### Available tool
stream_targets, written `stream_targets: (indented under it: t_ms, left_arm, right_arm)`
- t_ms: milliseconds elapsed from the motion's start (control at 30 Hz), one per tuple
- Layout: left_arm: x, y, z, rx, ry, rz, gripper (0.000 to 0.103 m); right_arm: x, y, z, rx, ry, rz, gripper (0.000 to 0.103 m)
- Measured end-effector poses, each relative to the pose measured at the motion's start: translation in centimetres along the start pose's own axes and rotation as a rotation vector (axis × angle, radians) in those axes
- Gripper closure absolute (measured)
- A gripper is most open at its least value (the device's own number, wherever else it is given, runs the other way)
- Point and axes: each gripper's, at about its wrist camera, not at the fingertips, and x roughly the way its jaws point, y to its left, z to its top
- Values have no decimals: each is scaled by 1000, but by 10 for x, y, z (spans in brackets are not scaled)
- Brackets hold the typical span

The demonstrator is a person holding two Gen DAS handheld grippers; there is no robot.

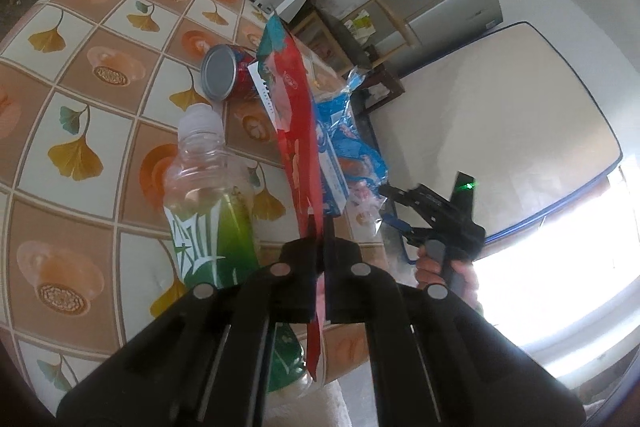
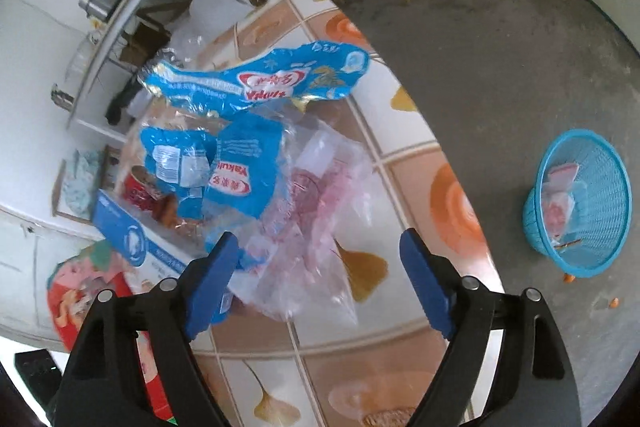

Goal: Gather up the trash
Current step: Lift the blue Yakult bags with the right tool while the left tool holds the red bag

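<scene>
The task looks only partly done. A blue basket [image 2: 580, 203] stands on the floor well apart from the table [image 2: 448, 203] and already holds a pale wrapper or two, while most of the trash is yet to be collected. The left gripper [image 1: 323, 251] has its jaws closed on a flat red packet [image 1: 298, 147], which stands edge-on above the table, lifted clear of the pile. The right gripper [image 2: 320, 267] hangs over the table edge with its jaws wide and nothing pressed between them; a clear plastic bag [image 2: 316, 239] with pink print lies just ahead of and partly between them, so that seems the likely next pick. Left on the table are crumpled blue wrappers [image 2: 256, 87], a white and blue box [image 2: 136, 239], a red can [image 1: 224, 73] lying on its side, and a clear bottle [image 1: 208, 195] with a green label. The red packet has yet to reach the basket.
</scene>
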Motion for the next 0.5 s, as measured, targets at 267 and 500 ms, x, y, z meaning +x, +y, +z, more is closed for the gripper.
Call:
stream_targets:
  t_ms: [267, 500]
  left_arm:
    - [-3, -1, -1, 4, -3, -25, 102]
    - [-4, 2, 0, -5, -10, -37, 102]
  right_arm:
    - [19, 28, -8, -117, -2, -130, 21]
    - [9, 30, -25, -138, -28, -83, 22]
